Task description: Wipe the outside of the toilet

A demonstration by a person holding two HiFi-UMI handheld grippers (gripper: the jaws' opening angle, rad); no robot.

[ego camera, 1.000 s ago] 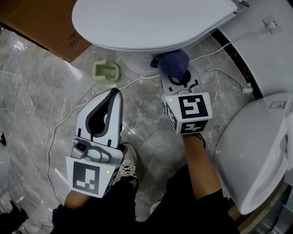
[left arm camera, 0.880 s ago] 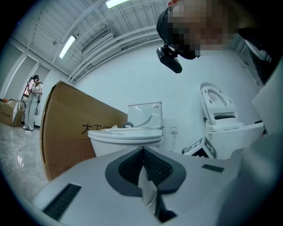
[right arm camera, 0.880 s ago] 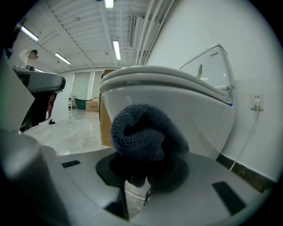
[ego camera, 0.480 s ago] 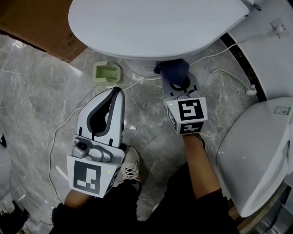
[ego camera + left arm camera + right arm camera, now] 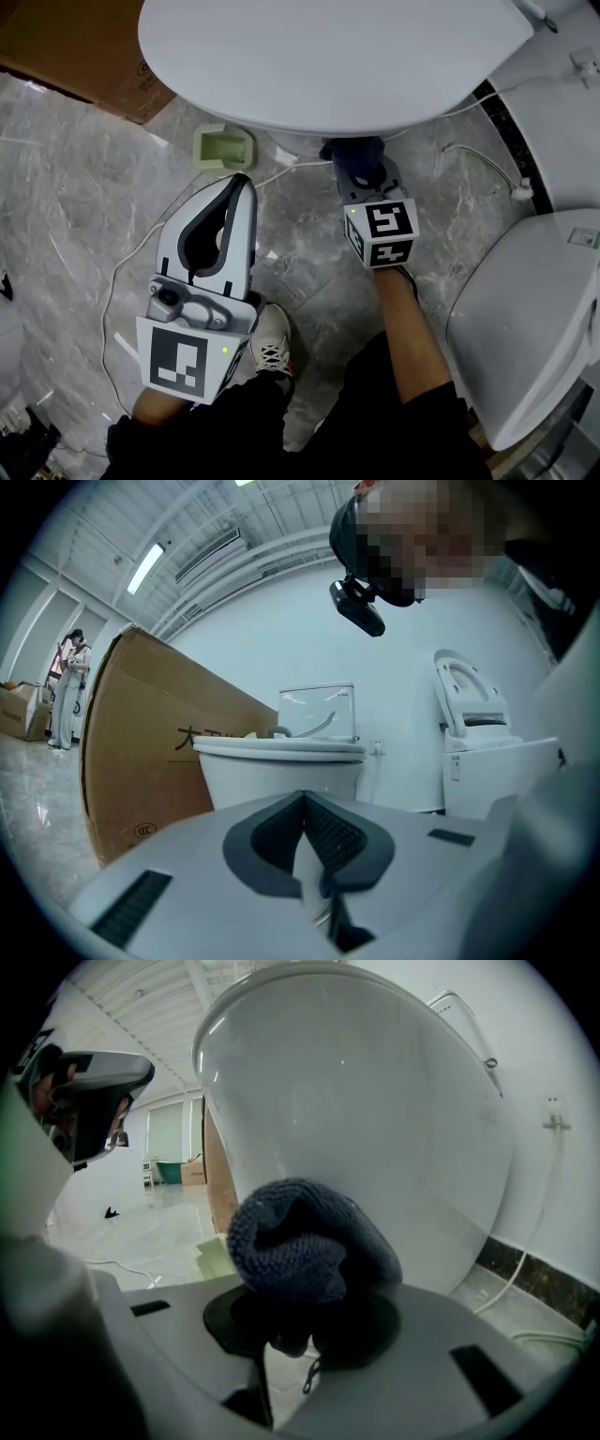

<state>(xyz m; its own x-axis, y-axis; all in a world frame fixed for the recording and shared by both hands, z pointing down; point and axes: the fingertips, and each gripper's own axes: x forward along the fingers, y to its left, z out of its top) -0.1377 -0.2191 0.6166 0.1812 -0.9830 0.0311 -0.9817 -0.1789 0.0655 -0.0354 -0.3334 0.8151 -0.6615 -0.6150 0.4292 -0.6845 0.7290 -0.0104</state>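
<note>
The right tongs, clamped on the dark blue cloth, have advanced farther under the toilet bowl. The cloth now appears to press on the bowl's near outer wall, so wiping is judged under way. The left tongs stay closed, empty, near left.

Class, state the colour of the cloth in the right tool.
Dark blue cloth, best in the right gripper view.
</note>
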